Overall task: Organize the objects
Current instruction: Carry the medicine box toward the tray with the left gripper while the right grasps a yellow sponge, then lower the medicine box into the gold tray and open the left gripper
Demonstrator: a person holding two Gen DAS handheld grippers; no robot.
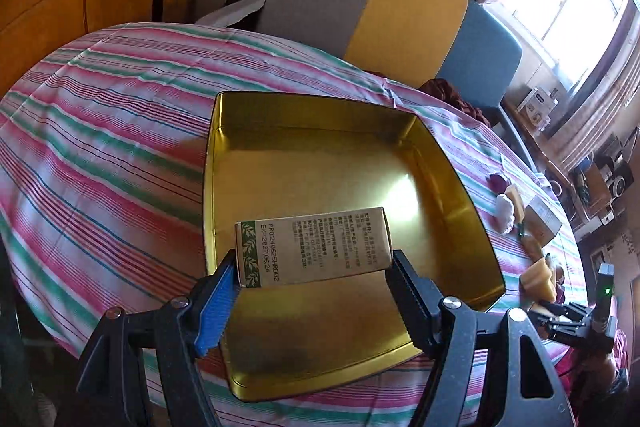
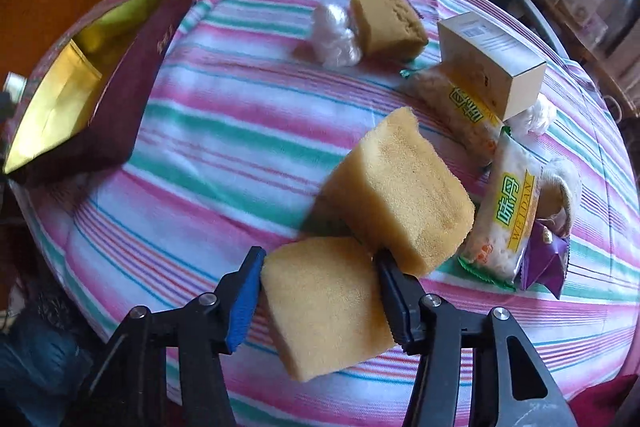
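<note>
My left gripper (image 1: 314,259) is shut on the ends of a small beige carton with green leaf print (image 1: 316,247), held over the near part of a square gold-lined tin (image 1: 320,155). In the right wrist view the same tin (image 2: 120,87) shows its maroon outer wall at the far left. My right gripper (image 2: 320,255) has a yellow sponge block (image 2: 324,303) between its pads, which touch both of its sides. A second sponge block (image 2: 400,187) lies just beyond it, touching it.
On the striped tablecloth (image 2: 224,131) lie a third sponge (image 2: 386,21), a white plastic wad (image 2: 334,31), a white carton (image 2: 492,59), two snack packets (image 2: 508,215), and a purple packet (image 2: 544,263). Chairs (image 1: 408,23) stand behind the table.
</note>
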